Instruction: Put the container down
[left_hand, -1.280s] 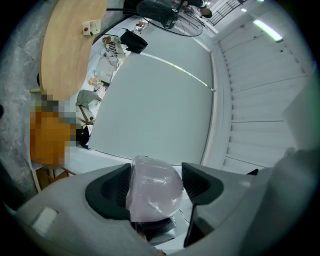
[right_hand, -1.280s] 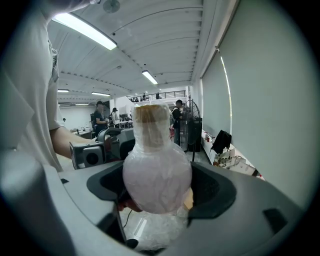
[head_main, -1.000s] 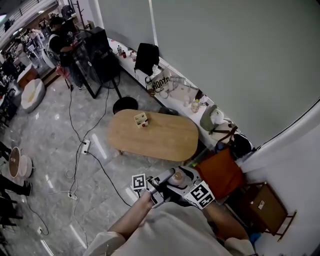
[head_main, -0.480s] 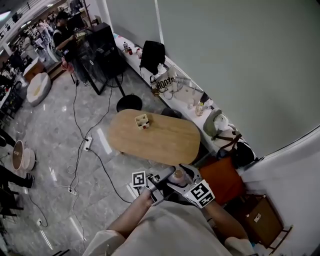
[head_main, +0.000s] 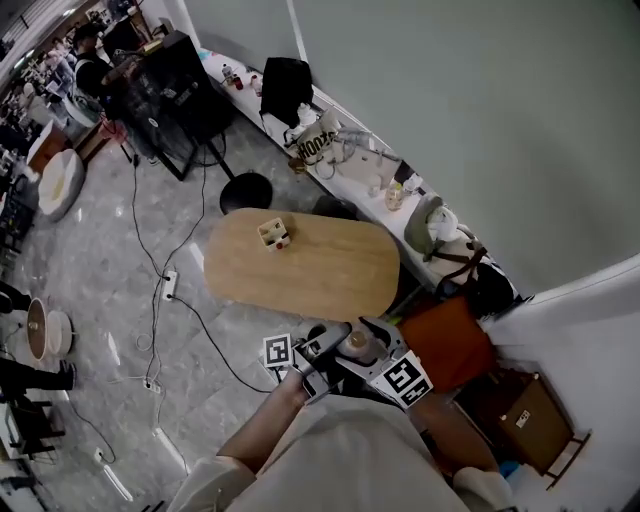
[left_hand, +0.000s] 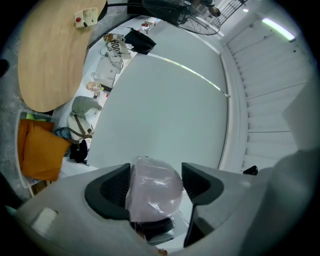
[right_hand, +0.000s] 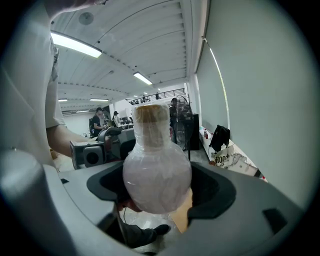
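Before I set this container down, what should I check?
1. Right hand-held gripper's hold on the container: ok, jaws shut on its bulb.
2. Left hand-held gripper's hold: ok, jaws on the wrapped body.
3. Container over the wooden table: not ok, appears short of its near edge.
4. Landing spot free: ok, only a small box near the far left edge.
5. Neck sealed: cannot tell, plastic wrap covers it.

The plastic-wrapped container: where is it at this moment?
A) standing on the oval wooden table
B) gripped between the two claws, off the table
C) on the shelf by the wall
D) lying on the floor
B: the container sits between the jaws of the left claw and the right claw, close to the person and not on the wooden table.
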